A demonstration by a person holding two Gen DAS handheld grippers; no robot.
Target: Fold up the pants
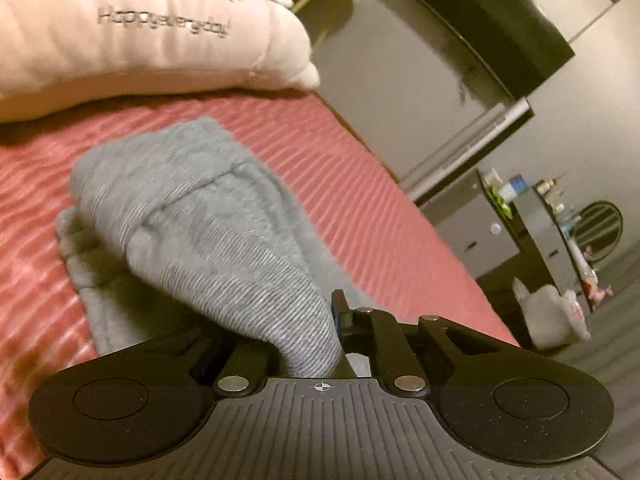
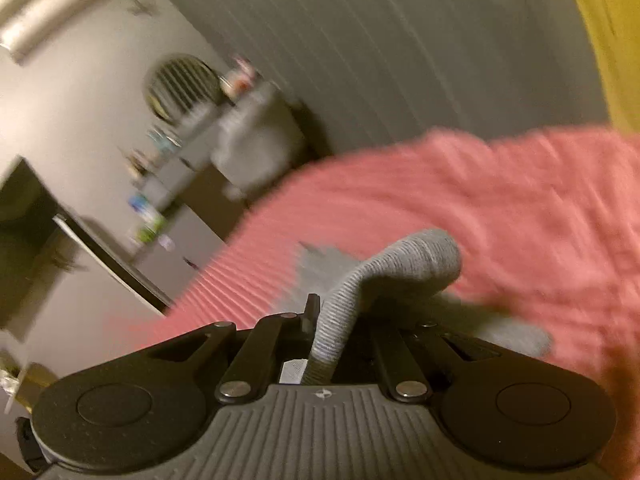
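While the grey pants lie bunched on the pink ribbed bedspread, I have my left gripper clamped on a thick fold of them, the cloth rising from between the fingers and draping back onto the heap. A pale plush pillow with printed lettering sits beyond the pants, near but apart. My right gripper pinches a narrower ribbed band of the pants (a hem or cuff, I cannot tell which), which arches up over the bedspread. That view is blurred; a cluttered dresser stands behind.
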